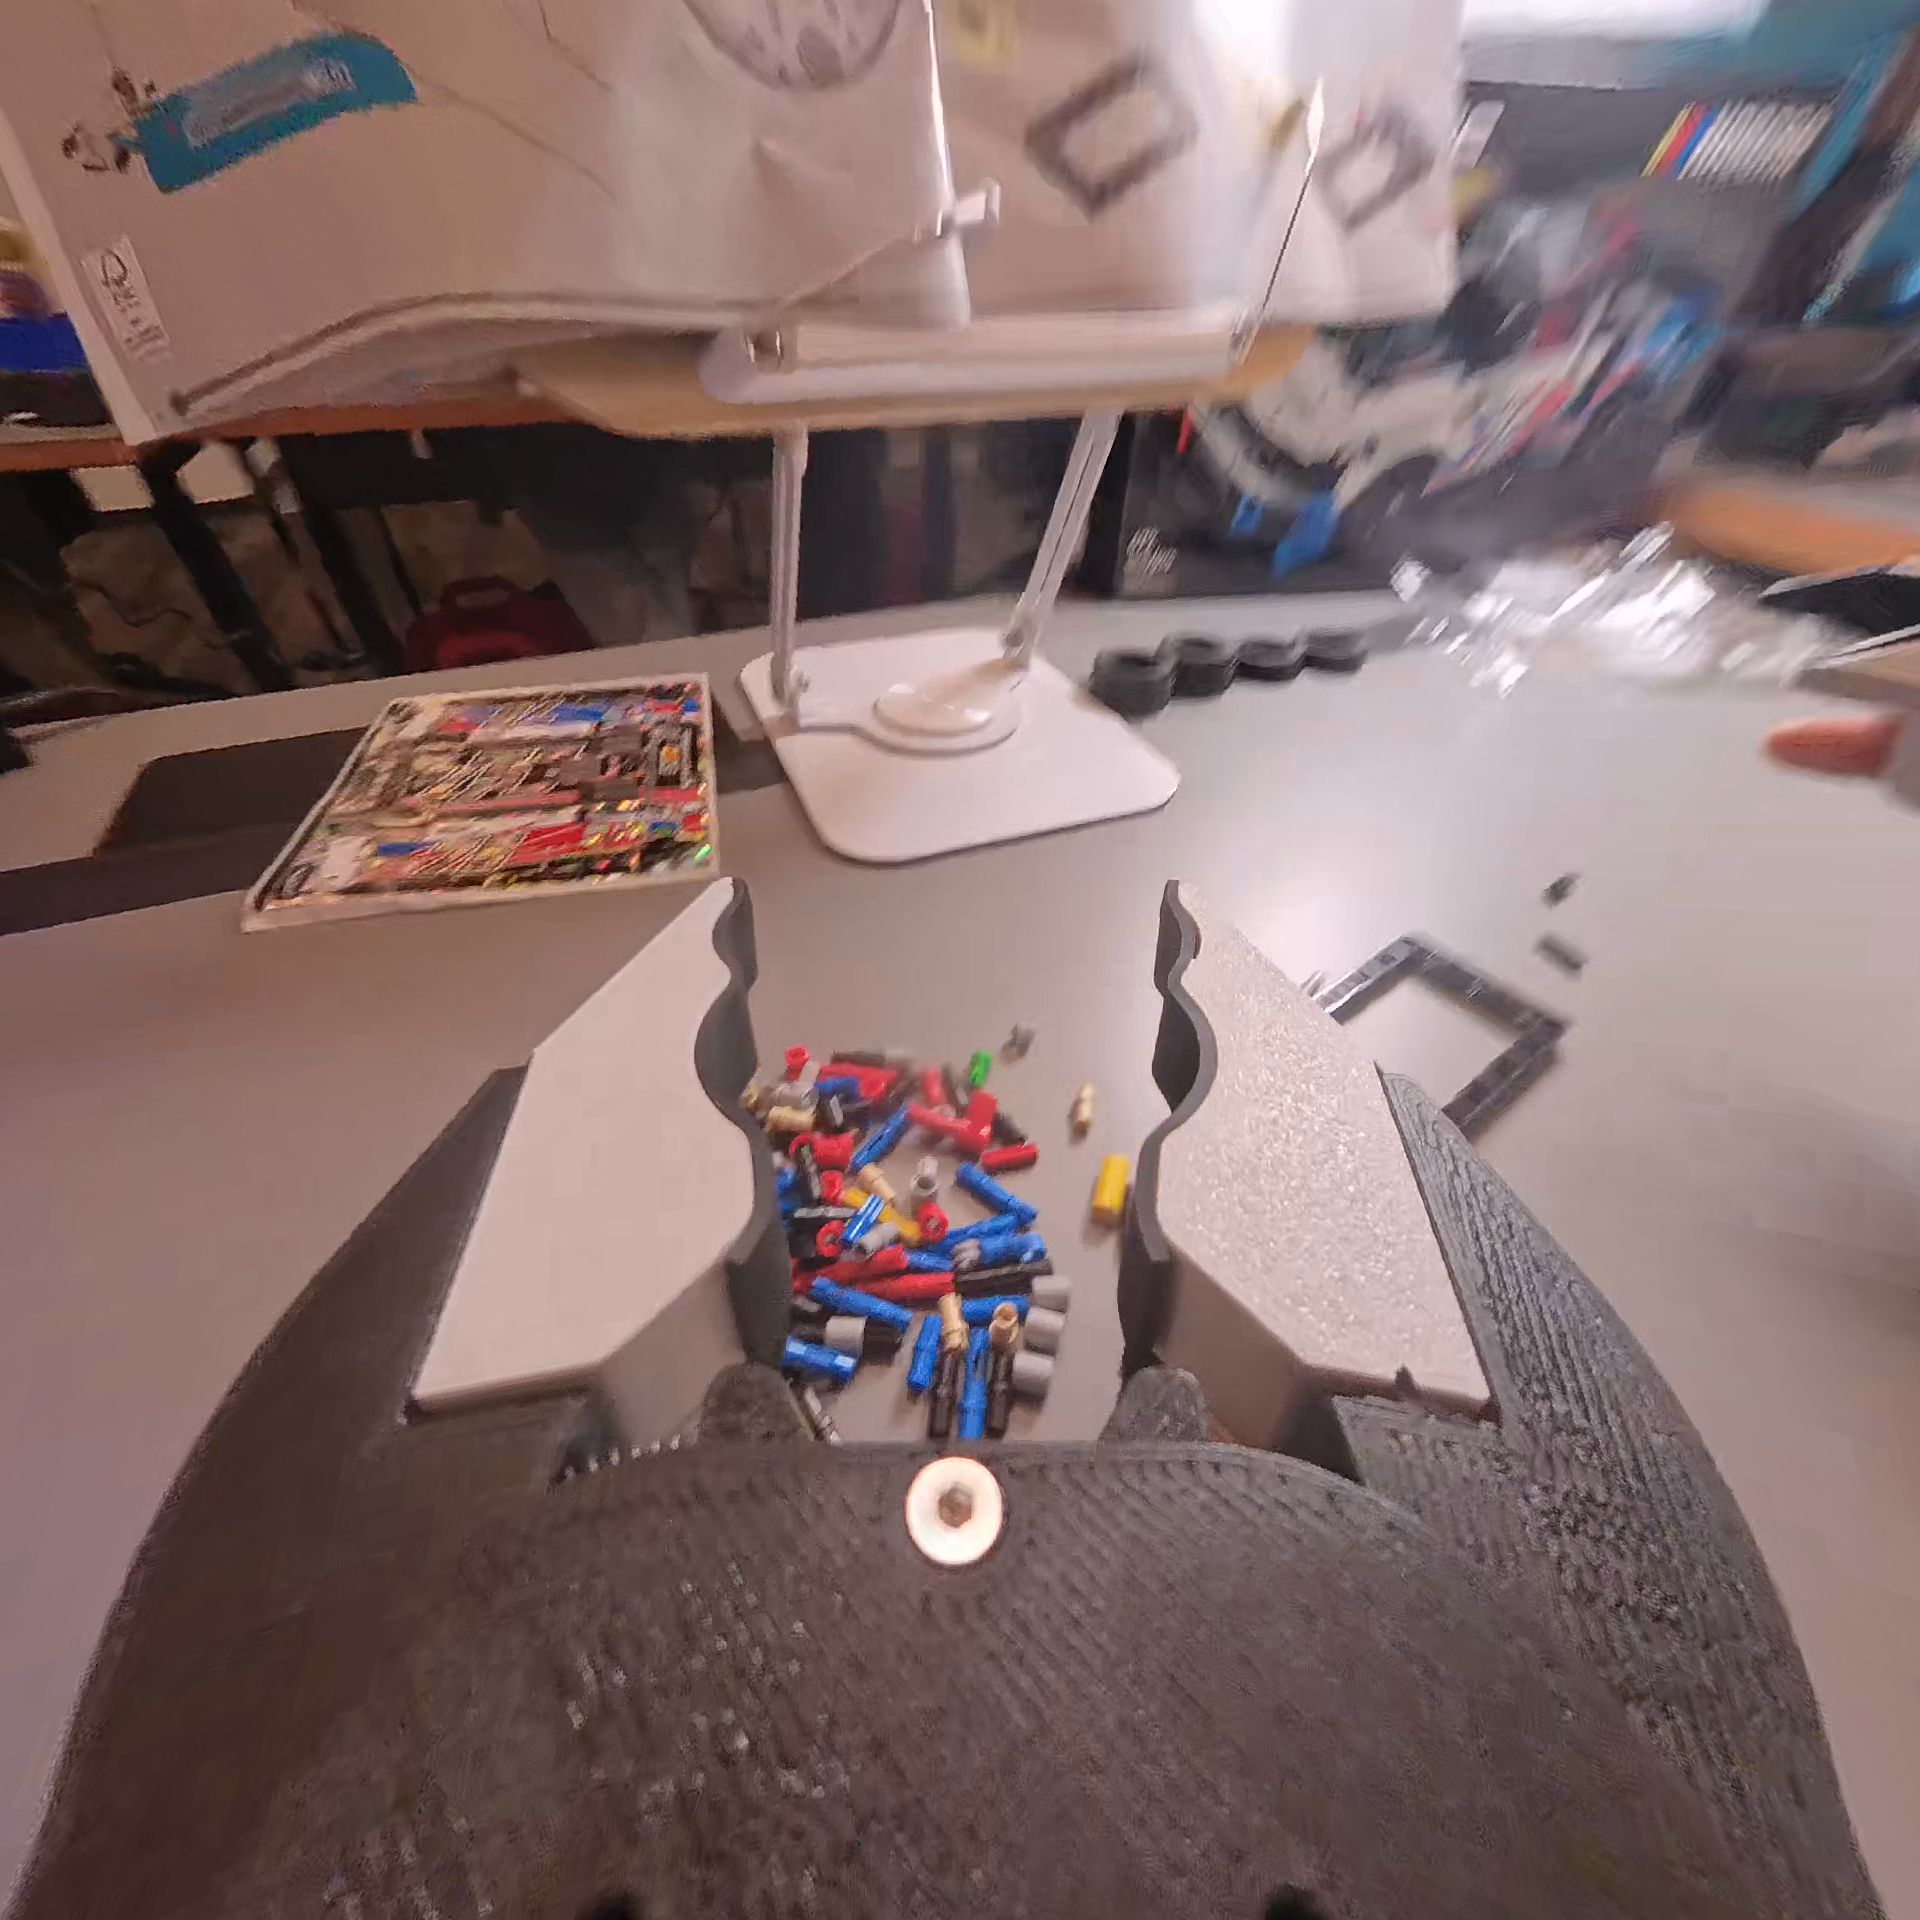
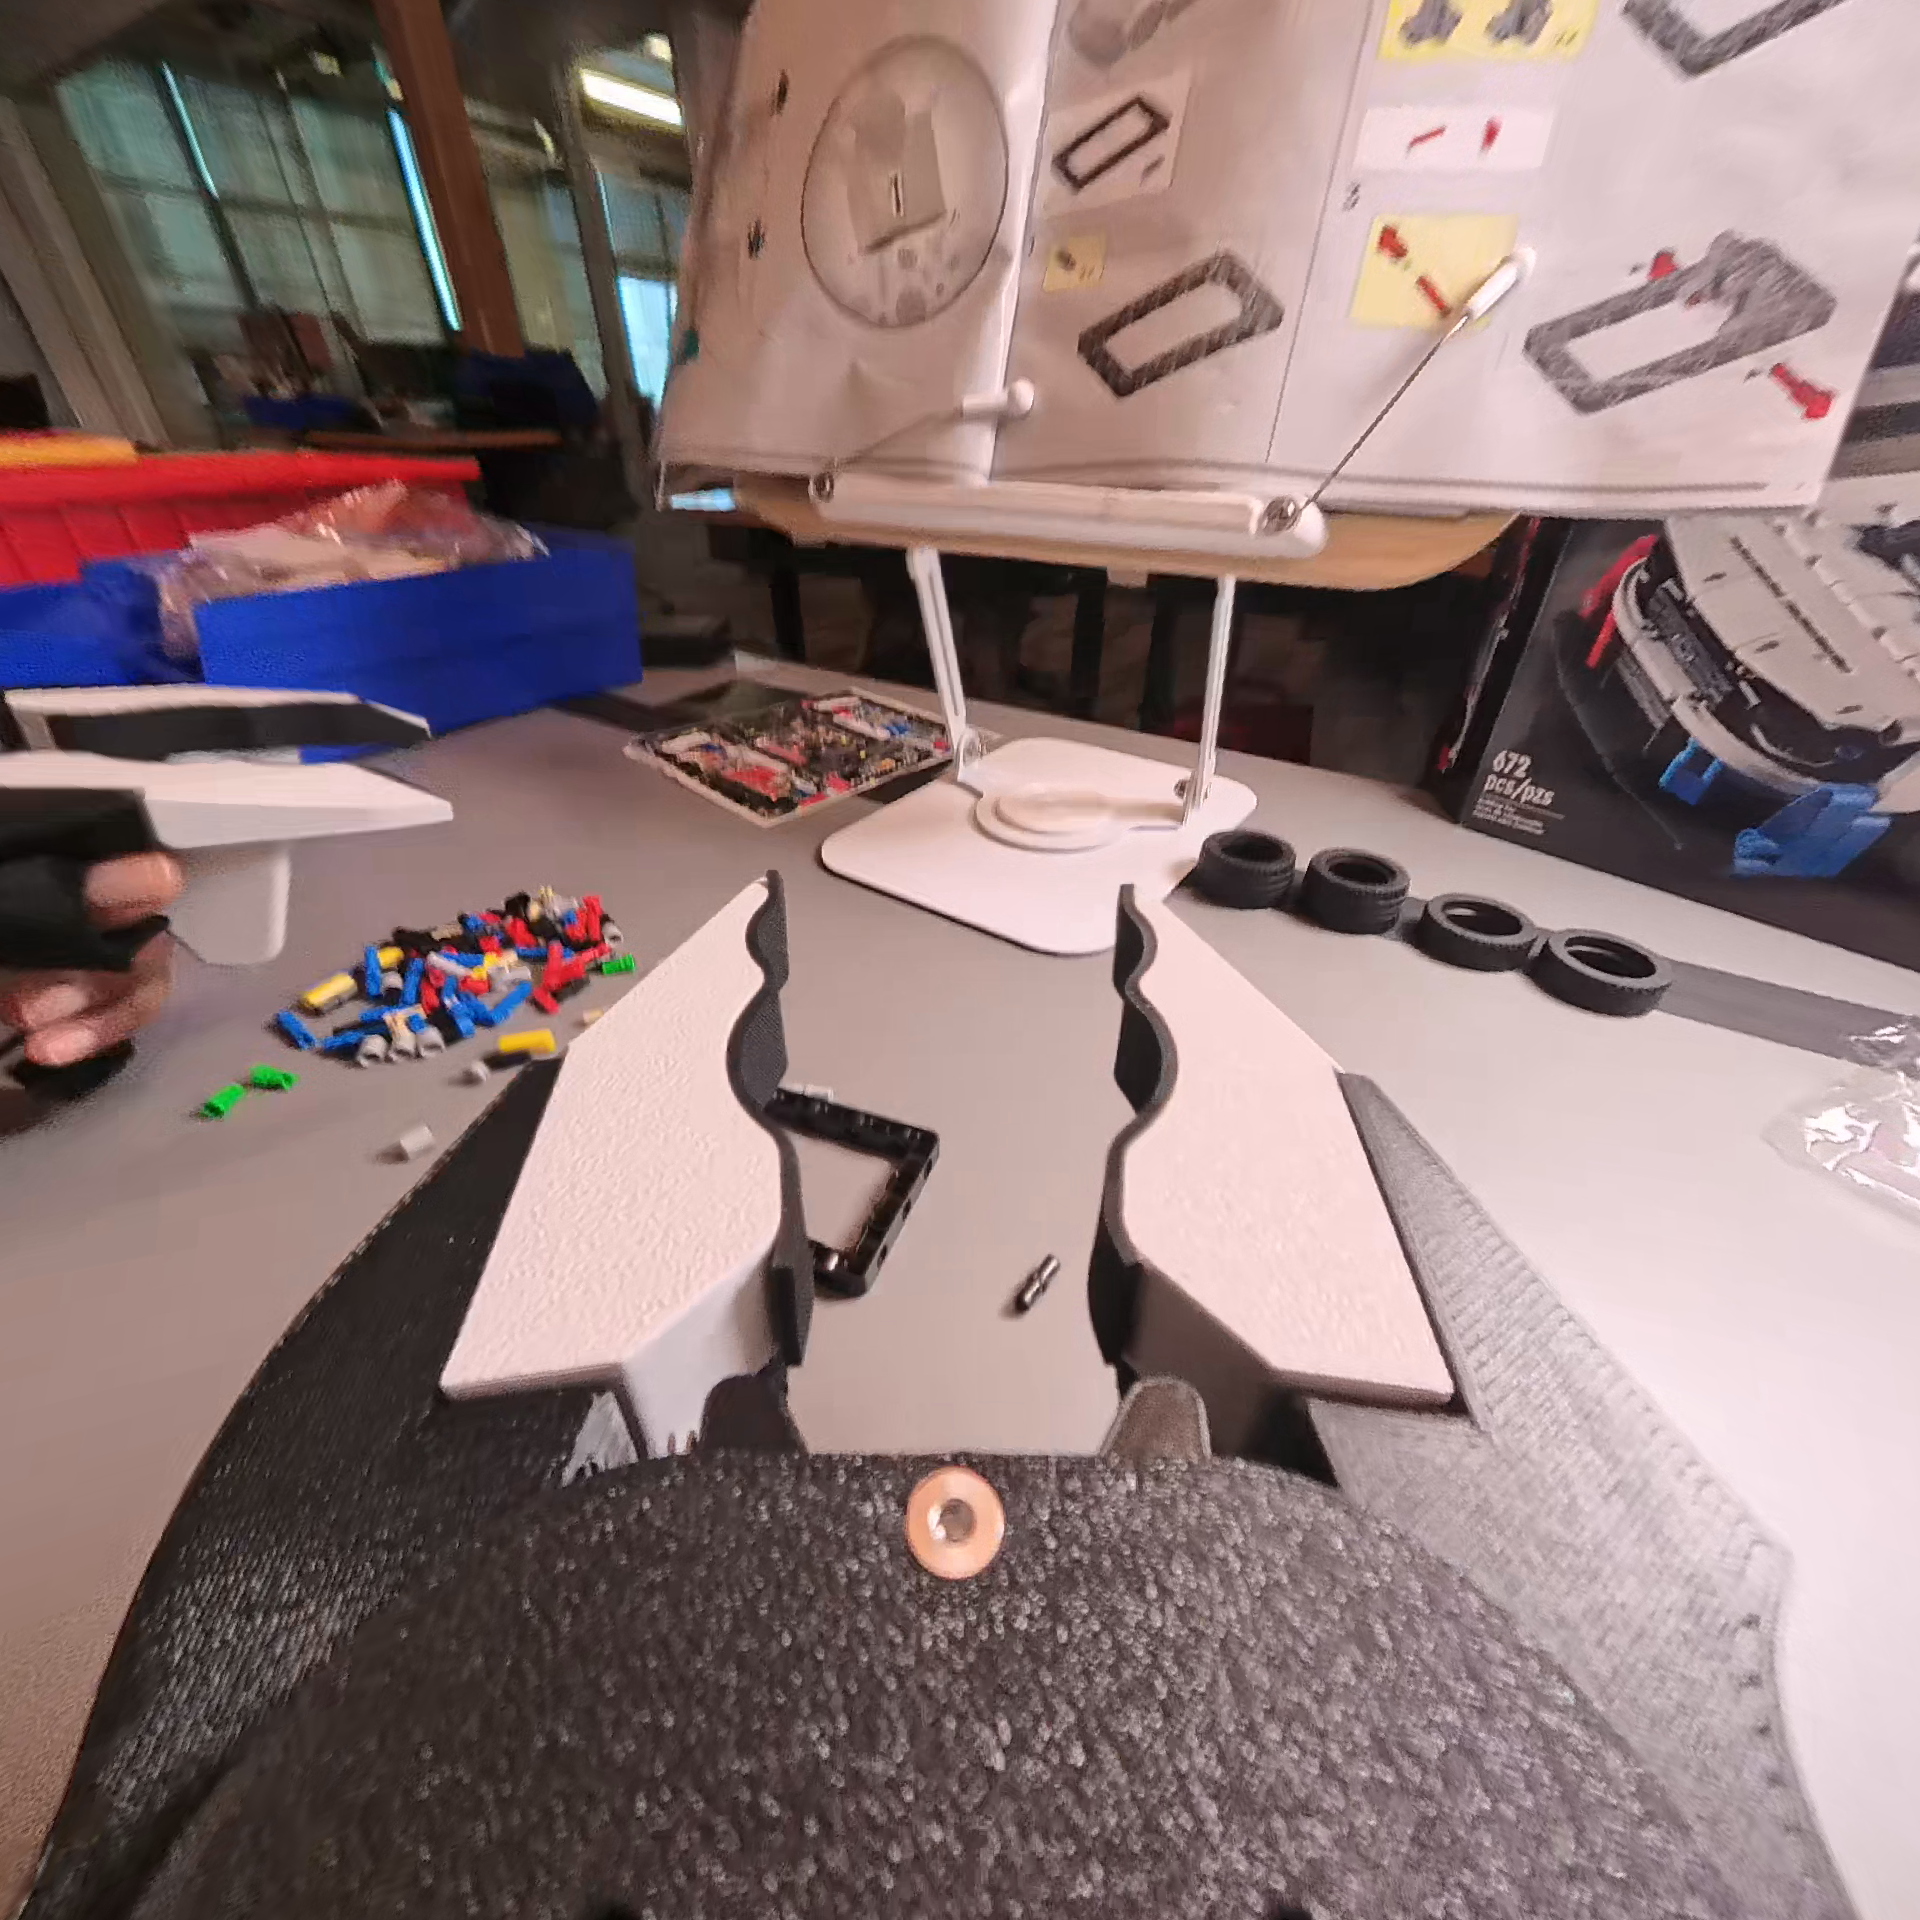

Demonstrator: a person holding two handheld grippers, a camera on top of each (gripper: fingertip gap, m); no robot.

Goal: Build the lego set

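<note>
A pile of small red, blue, black, grey and yellow lego pins (image 1: 914,1216) lies on the grey table, right under my left gripper (image 1: 951,904), which is open and empty. The pile also shows at the left of the right wrist view (image 2: 457,982), with the left gripper (image 2: 431,764) above it. My right gripper (image 2: 948,899) is open and empty above a black rectangular lego frame (image 2: 868,1184) and a small black pin (image 2: 1036,1280). The frame also shows at the right of the left wrist view (image 1: 1455,1023). The left finger hides part of the frame.
An open instruction booklet (image 2: 1299,229) rests on a white stand (image 2: 1039,842) at the back. A sticker sheet (image 1: 499,800) lies left of the stand. Several black tyres (image 2: 1434,920) sit to its right. The set's box (image 2: 1704,686), clear plastic bags (image 2: 1860,1112) and blue bins (image 2: 416,623) border the table.
</note>
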